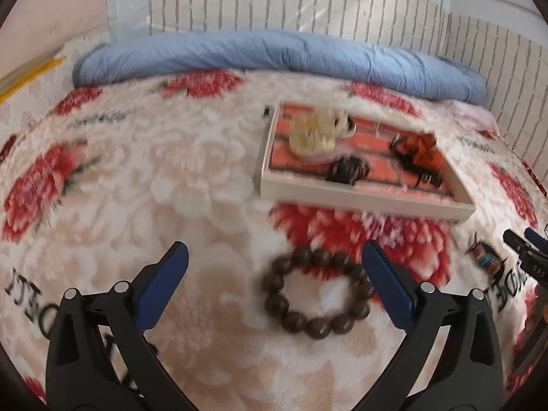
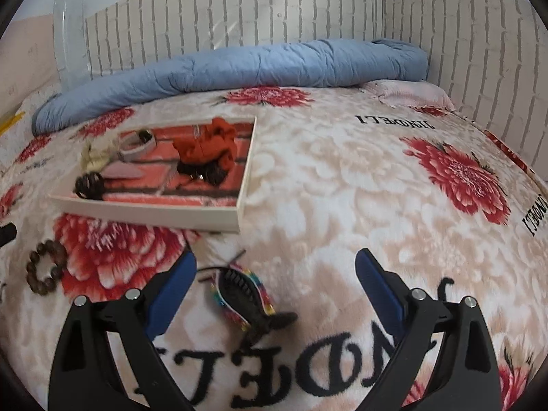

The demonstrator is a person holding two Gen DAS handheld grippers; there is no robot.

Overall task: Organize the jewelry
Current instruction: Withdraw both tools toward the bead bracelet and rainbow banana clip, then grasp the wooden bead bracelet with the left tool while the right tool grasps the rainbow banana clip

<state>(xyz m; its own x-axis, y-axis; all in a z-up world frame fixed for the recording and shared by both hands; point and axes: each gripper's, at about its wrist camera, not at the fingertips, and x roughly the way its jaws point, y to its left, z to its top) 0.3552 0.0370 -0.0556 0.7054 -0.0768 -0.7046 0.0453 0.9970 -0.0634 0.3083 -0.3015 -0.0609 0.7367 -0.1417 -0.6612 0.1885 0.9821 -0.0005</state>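
We hold our left gripper point(image 1: 274, 275) wide open over the bed, its blue pads either side of a brown bead bracelet point(image 1: 316, 294) that lies just in front of the tray point(image 1: 363, 199). Our right gripper point(image 2: 275, 279) is spread wide too, gripping nothing, above a rainbow bracelet point(image 2: 263, 299) and a dark hair clip point(image 2: 248, 299), also in front of the tray.

fluffy plush blanket point(image 2: 342, 178), glossy wooden-looking bead bracelet point(image 1: 316, 293), smooth matt tray point(image 2: 154, 214), crinkled quilted blue cloth point(image 1: 274, 54).
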